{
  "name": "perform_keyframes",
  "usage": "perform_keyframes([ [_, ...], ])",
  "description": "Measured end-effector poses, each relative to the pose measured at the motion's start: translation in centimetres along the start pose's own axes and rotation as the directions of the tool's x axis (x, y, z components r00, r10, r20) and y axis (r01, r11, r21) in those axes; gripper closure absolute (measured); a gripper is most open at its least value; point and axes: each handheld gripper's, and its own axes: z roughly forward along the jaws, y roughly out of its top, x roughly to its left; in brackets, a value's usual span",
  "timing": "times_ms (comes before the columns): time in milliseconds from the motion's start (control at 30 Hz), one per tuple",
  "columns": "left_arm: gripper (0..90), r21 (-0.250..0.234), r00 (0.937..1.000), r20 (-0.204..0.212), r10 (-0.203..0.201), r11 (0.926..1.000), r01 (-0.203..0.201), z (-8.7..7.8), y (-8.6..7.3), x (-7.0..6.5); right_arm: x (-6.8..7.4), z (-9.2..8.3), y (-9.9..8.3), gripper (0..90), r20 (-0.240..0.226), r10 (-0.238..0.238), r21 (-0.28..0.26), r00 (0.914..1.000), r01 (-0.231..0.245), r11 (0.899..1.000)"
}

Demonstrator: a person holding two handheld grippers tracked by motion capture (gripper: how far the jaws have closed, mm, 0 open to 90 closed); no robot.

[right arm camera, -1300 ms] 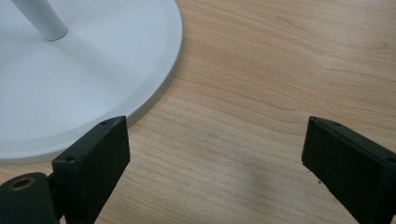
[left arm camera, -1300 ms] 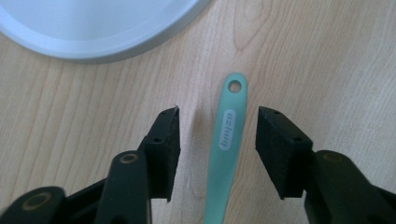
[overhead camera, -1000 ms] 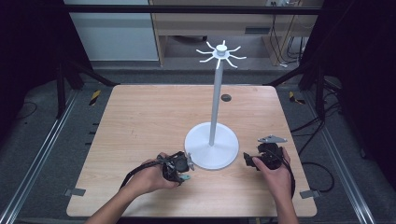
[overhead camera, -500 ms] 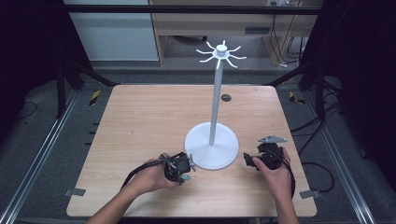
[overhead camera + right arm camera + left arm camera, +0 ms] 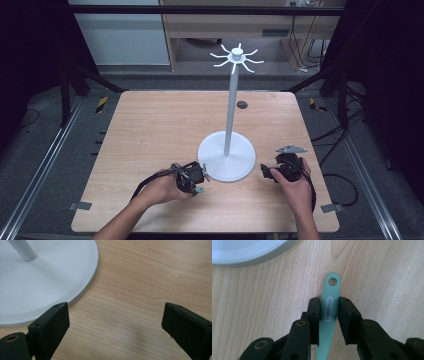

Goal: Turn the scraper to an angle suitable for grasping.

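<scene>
At seven o'clock of the white stand base point(image 5: 226, 162), the left gripper point(image 5: 329, 315) clamps a mint-green handle point(image 5: 329, 315), its holed end pointing twelve o'clock; the right gripper point(image 5: 113, 322) gapes empty.

A white stand point(image 5: 227, 160) with spoked arms at its top is standing on a wooden counter point(image 5: 150, 125) as a person's hands are holding the left gripper point(image 5: 192, 177) and right gripper point(image 5: 272, 171) beside its round base.
</scene>
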Motion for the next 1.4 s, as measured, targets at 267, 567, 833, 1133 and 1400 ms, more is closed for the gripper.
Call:
perform_keyframes([
  [267,73.6,-0.004,0.9999,0.012,-0.009,0.9999,0.009,0.0,-0.1,0.2,0.0,0.1,0.0,8.3,0.002,-0.005,0.002,1.0,0.005,1.0],
  [567,73.8,0.018,0.9998,0.019,0.002,0.9998,-0.002,0.0,0.2,0.2,0.0,0.2,0.0,8.3,-0.004,-0.003,0.007,1.0,0.003,1.0],
  [833,73.9,0.009,0.9997,0.025,0.004,1.0,-0.004,0.0,0.0,0.3,-0.1,0.2,0.0,8.3,-0.005,0.002,0.004,1.0,-0.002,1.0],
  [1133,74.2,-0.088,0.9992,-0.006,-0.039,0.9954,0.039,-1.6,-1.3,0.2,-0.3,0.2,-0.2,8.3,-0.008,0.009,0.001,0.9999,-0.009,1.0],
  [1400,74.3,-0.309,0.9814,-0.062,-0.182,0.9385,0.154,-6.4,-5.0,1.1,-0.3,0.2,-0.2,8.2,-0.004,0.006,0.001,1.0,-0.006,1.0],
])
